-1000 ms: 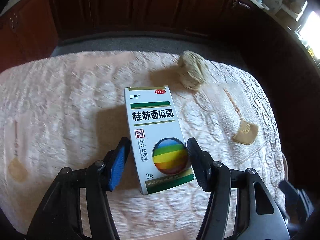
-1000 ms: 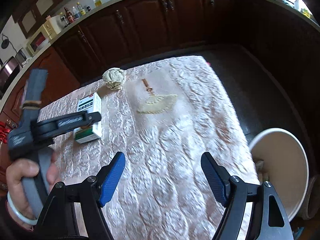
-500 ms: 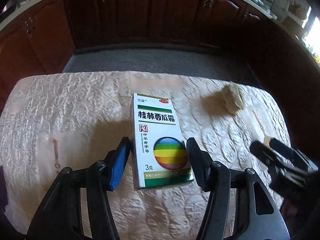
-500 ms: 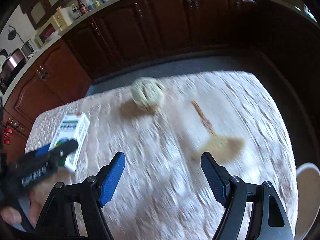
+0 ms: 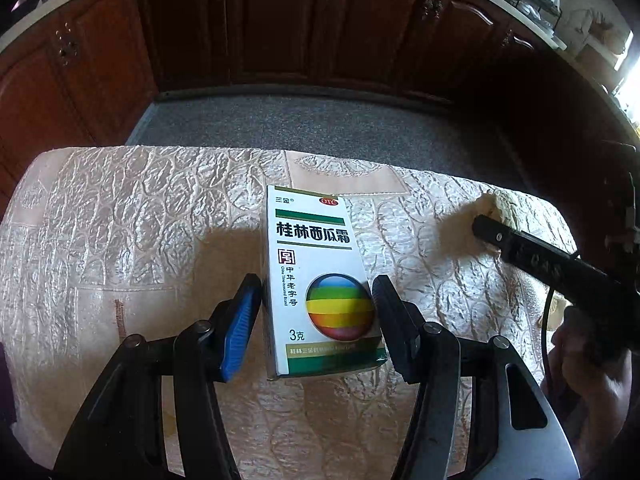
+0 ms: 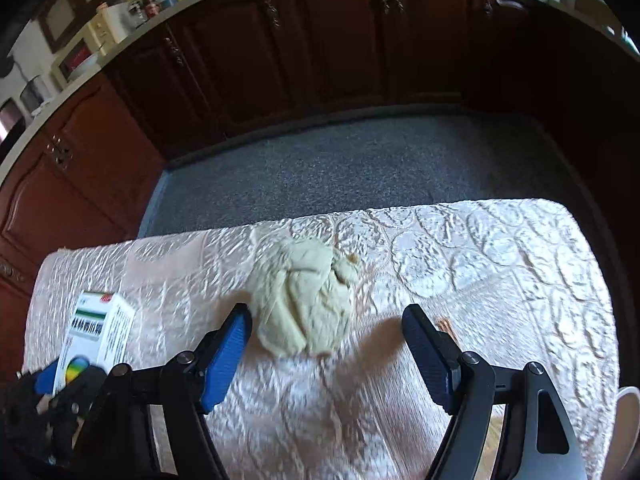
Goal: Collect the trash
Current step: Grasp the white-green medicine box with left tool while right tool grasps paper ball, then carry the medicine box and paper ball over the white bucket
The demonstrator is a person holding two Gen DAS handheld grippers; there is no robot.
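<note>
The left gripper (image 5: 316, 312) is clamped on the box (image 5: 320, 280), a white carton with green bands, Chinese print and a rainbow-striped ball on its face. Both fingers press the box's long sides near its lower end, the blue pad (image 5: 240, 328) on one side and the dark one on the other. The box points away from the camera, over the cloth (image 5: 140, 208). Whether its far end touches the cloth cannot be told from this view.

The right gripper (image 6: 326, 354) stands open, its jaws wide apart and nothing between the pads. The paper wad (image 6: 306, 298), a pale crumpled ball, lies on the cloth just beyond the fingertips and slightly toward the blue finger (image 6: 224, 360). That finger is just beside the wad's near edge; the dark finger is well apart from it. The picture is a little blurred here, so contact cannot be judged.

Relative to the box, the wad (image 5: 500, 216) lies to the right and a bit farther off, partly hidden in the left view behind the right gripper's black finger (image 5: 520, 244). In the right view the box (image 6: 96, 336) sits far to the left of the wad, held in the left gripper's jaws.

Beyond the box, past the cloth's far edge, are grey floor (image 5: 320, 128) and dark wooden cabinets (image 5: 280, 20). A white rim (image 6: 628, 420) shows at the right edge of the right view, beside the cloth.
</note>
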